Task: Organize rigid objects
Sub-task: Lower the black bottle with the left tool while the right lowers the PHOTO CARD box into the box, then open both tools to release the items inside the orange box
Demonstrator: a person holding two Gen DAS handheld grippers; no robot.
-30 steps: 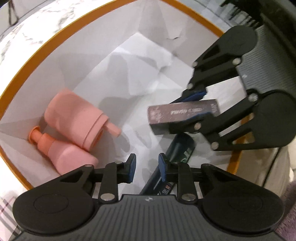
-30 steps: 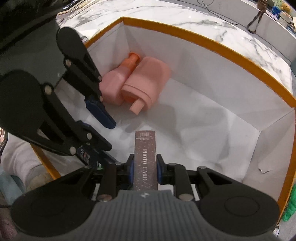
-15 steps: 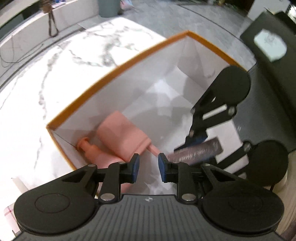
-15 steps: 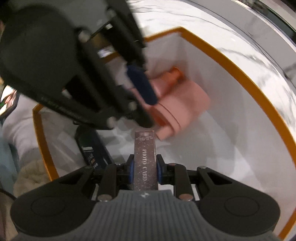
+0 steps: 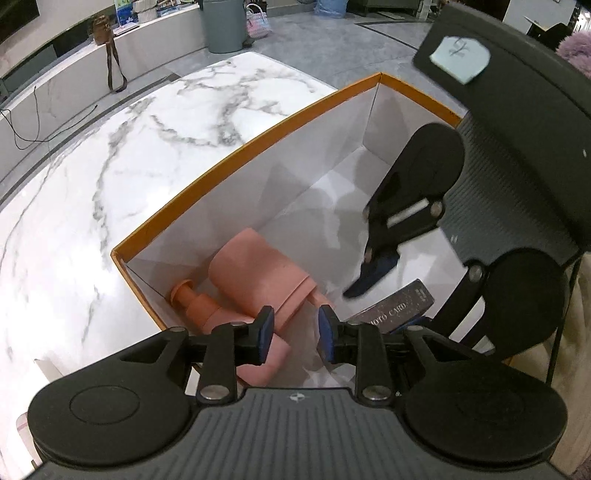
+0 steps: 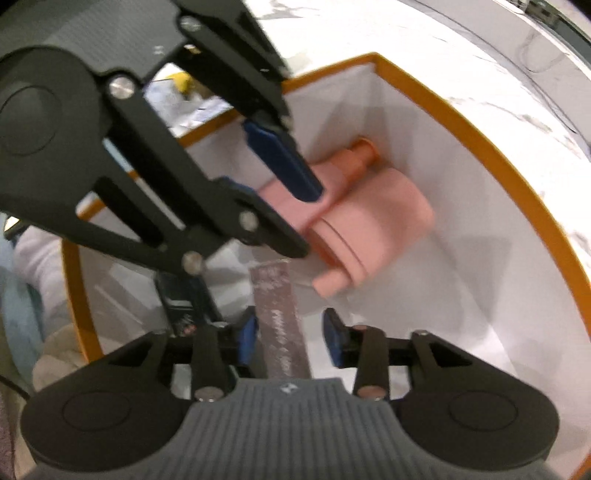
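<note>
An orange-rimmed white box (image 5: 236, 158) stands on the marble table. In it lie two pink pump bottles (image 5: 258, 273), a dark glittery photo card box (image 5: 391, 306) and a dark flat box (image 6: 177, 295). My right gripper (image 6: 291, 338) is open inside the box; the photo card box (image 6: 280, 325) sits loose between its fingers, blurred. My left gripper (image 5: 293, 330) is open and empty above the box's near edge. It also shows in the right wrist view (image 6: 258, 177).
The marble table (image 5: 110, 166) stretches left of the box. A grey bin (image 5: 225, 22) and a low white wall stand on the floor beyond. Cream fabric (image 5: 576, 332) lies at the right of the box.
My right gripper has opened and let go of the photo card box inside the white box. My left gripper has risen up and back out of the box.
</note>
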